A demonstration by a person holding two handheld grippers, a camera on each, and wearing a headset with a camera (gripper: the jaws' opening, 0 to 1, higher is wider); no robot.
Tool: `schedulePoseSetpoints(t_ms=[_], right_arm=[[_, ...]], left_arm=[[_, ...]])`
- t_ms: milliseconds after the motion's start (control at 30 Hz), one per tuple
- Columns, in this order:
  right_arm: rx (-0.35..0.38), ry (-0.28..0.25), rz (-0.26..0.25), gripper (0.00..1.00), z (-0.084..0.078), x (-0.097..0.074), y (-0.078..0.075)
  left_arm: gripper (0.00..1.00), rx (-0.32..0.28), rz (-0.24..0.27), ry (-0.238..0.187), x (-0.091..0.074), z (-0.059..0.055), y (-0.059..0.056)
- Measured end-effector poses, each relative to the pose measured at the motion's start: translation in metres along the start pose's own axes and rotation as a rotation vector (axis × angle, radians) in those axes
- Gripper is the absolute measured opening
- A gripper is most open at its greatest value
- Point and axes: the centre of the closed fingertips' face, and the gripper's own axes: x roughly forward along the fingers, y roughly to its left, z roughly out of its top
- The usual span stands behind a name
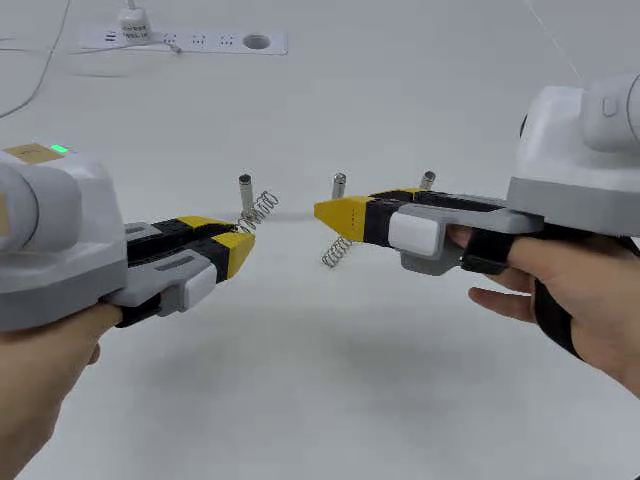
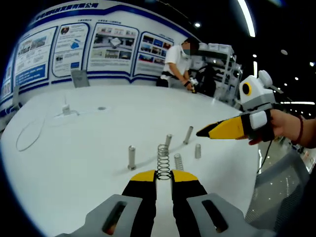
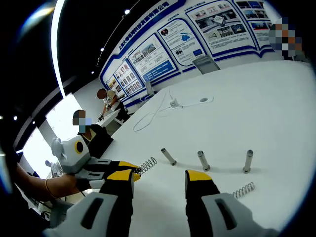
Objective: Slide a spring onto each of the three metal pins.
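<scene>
On bench [image 1: 330,380]: three pins [image 1: 245,190], apparently two springs [image 1: 339,251].

Three cameras, one counter [image 1: 330,380]
Head view looks down from behind; gripper views, low and close, share the pins [image 1: 339,184].

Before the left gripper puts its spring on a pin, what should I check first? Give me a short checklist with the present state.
1. Grip of left gripper on spring: ok.
2. All three pins upright, bare: ok.
3. Held spring over a pin top: not ok, slanted beside nearest pin.
4. State of right gripper: open, empty, ok.
5. One loose spring waiting on table: ok.
</scene>
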Motion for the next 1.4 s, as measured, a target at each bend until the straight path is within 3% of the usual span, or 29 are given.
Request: schedulePoseSetpoints(t_ms=[333, 667, 933, 1167, 1400], right_arm=[[0.214, -0.052, 0.054, 0.36, 0.004, 0.014, 0.013], [0.315, -0.065, 0.077, 0.31, 0.002, 0.018, 0.018], [0.356, -0.071, 0.088, 0.24, 0.001, 0.02, 0.022], [0.344, -0.074, 0.09, 0.16, 0.002, 0.02, 0.024], [0.305, -0.072, 0.109, 0.12, 0.002, 0.019, 0.03]], left_arm=[[0.1, -0.004, -0.043, -0.062, -0.002, 0.008, -0.015], [0.1, -0.029, -0.087, -0.113, -0.005, 0.015, -0.024], [0.1, -0.029, -0.125, -0.133, -0.006, 0.017, -0.033], [0.1, -0.028, -0.153, -0.143, -0.007, 0.021, -0.037], [0.11, -0.009, -0.153, -0.121, -0.005, 0.017, -0.038]])
